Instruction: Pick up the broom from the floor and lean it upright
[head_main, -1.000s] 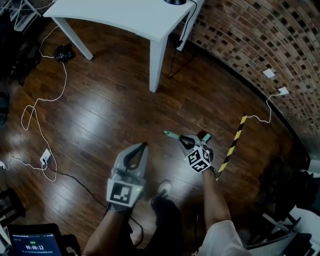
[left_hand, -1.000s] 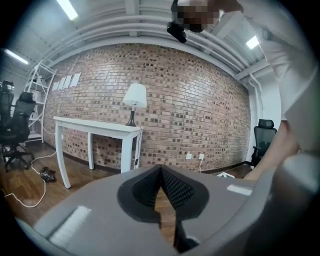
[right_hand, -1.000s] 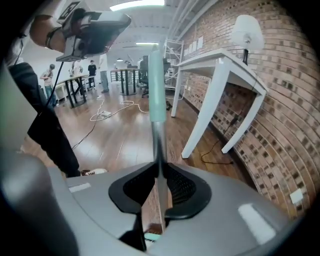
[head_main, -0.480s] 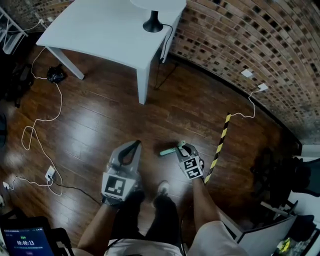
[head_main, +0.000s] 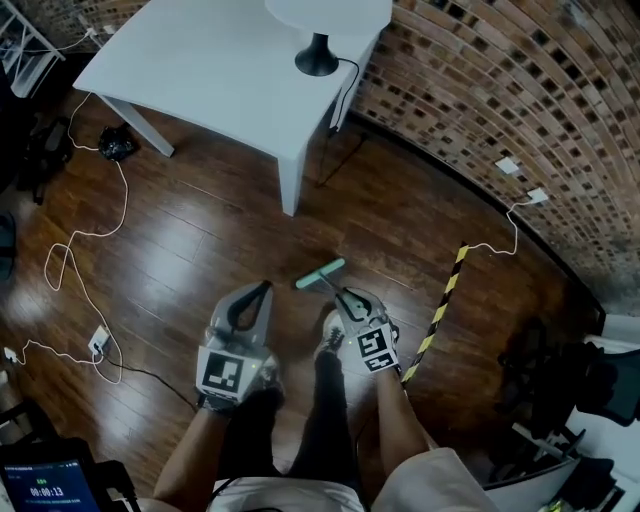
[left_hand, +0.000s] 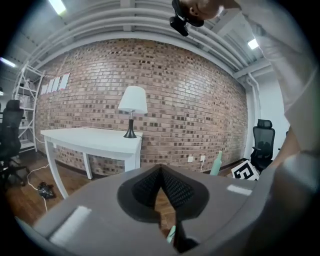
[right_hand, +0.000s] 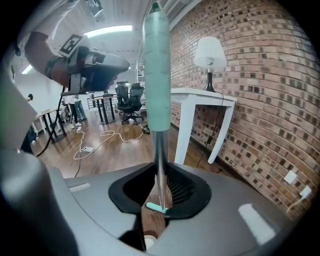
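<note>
My right gripper (head_main: 345, 298) is shut on the broom's thin silver pole. In the head view the broom's teal crossbar end (head_main: 320, 273) sticks out past the jaws, above the wood floor. In the right gripper view the pole (right_hand: 159, 160) runs between the pads of the right gripper (right_hand: 160, 186), and its thick teal grip (right_hand: 156, 75) rises close to the camera. My left gripper (head_main: 262, 290) hangs beside it to the left, tips together and empty. In the left gripper view its pads (left_hand: 150, 187) meet, and the teal grip (left_hand: 216, 164) shows at the right.
A white table (head_main: 230, 70) with a lamp (head_main: 318, 55) stands ahead against the brick wall (head_main: 500, 80). White cables (head_main: 75, 250) trail over the floor at left. A yellow-black striped strip (head_main: 440, 305) lies right of my right gripper. An office chair (head_main: 590, 370) stands at far right.
Both grippers have risen. The right one moved left, closer to the left gripper, and the broom swung from lying across the jaws to pointing its teal crossbar away.
</note>
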